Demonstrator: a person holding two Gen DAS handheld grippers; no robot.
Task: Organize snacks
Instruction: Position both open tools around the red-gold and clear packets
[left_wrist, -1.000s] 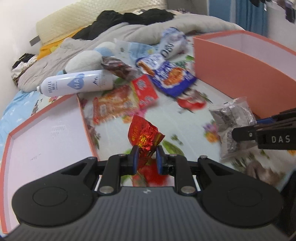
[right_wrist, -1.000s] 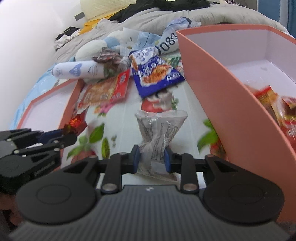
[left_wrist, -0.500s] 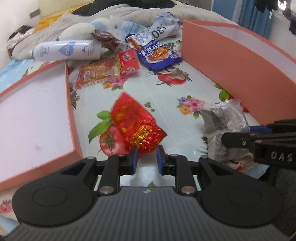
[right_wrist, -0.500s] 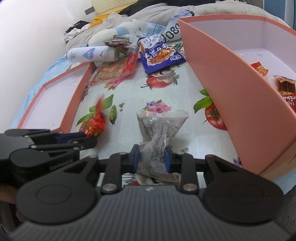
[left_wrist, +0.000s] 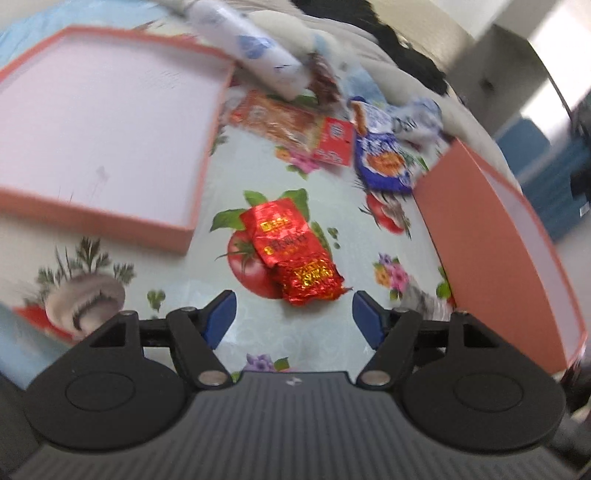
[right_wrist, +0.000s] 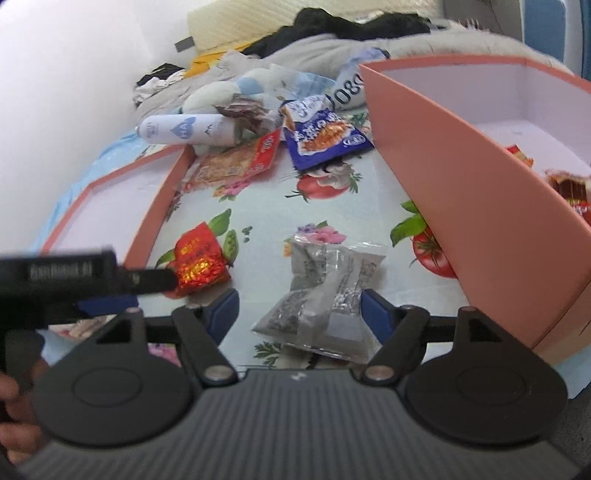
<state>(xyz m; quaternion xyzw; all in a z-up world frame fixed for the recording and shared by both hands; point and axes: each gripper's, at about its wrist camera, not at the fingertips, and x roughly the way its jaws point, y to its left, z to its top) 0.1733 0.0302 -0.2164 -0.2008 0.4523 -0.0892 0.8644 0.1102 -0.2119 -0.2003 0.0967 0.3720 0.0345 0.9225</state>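
Observation:
A red foil snack packet (left_wrist: 291, 254) lies on the floral cloth just ahead of my left gripper (left_wrist: 293, 321), which is open and empty. The packet also shows in the right wrist view (right_wrist: 197, 260), beside the left gripper's finger. A clear packet of dark snacks (right_wrist: 325, 291) lies on the cloth between the open fingers of my right gripper (right_wrist: 299, 314). The deep pink box (right_wrist: 461, 177) stands to the right and holds several red snack packets (right_wrist: 569, 188). The shallow pink lid (left_wrist: 99, 133) lies to the left.
At the back lie a blue snack bag (right_wrist: 321, 136), an orange-red flat packet (right_wrist: 236, 162), a dark brown packet (right_wrist: 243, 110) and a white bottle (right_wrist: 184, 129). Behind them are a plush toy and bedding. The pink box's wall (left_wrist: 495, 254) is close on the right.
Both grippers have opened and let go. The red foil packet and the clear packet now lie on the cloth. The left view has swung left and tilted.

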